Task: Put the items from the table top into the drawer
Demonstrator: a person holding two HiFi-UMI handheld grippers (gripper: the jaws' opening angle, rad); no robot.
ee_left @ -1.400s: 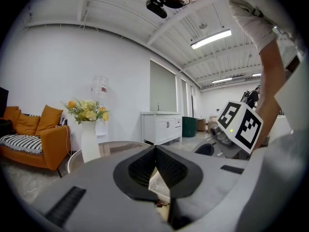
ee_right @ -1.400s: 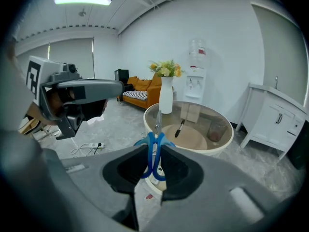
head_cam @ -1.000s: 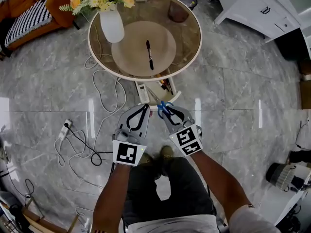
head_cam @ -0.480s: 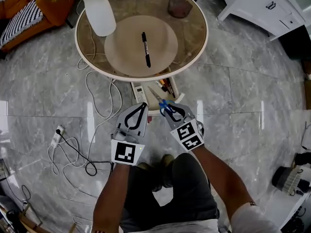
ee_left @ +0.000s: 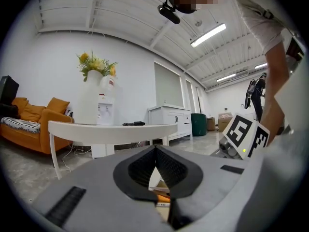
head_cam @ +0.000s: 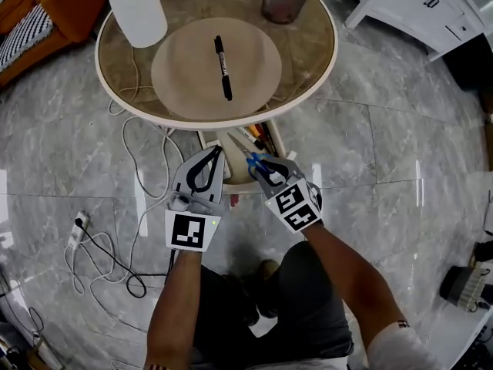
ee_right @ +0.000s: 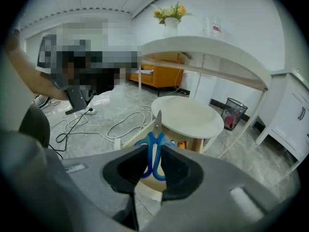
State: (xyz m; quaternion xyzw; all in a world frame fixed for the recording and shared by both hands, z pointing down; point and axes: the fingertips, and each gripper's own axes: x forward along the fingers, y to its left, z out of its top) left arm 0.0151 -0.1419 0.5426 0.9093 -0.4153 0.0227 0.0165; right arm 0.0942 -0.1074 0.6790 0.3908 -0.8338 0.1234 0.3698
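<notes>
Dropping lower than a second ago, both grippers now sit at the open drawer [ee_right: 129,135]; right gripper [head_cam: 264,168] angles down, jaws clamped on the blue scissors [ee_right: 155,151], blade over the drawer, so release looks near; left gripper [head_cam: 212,154] left of the drawer, level, jaws closed, empty; marker [head_cam: 222,68] on the table [head_cam: 323,72] above the drawer, not yet stowed.

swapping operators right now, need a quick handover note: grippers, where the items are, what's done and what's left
Right gripper: shut on the blue-handled metal scissors, blades pointing at the open wooden drawer.
Left gripper: shut, empty, beside the right one.
Done: several pens already lie in the drawer.
Left: release the scissors into the drawer, then probably fetch the black marker pen lying on the round glass-topped table.
</notes>
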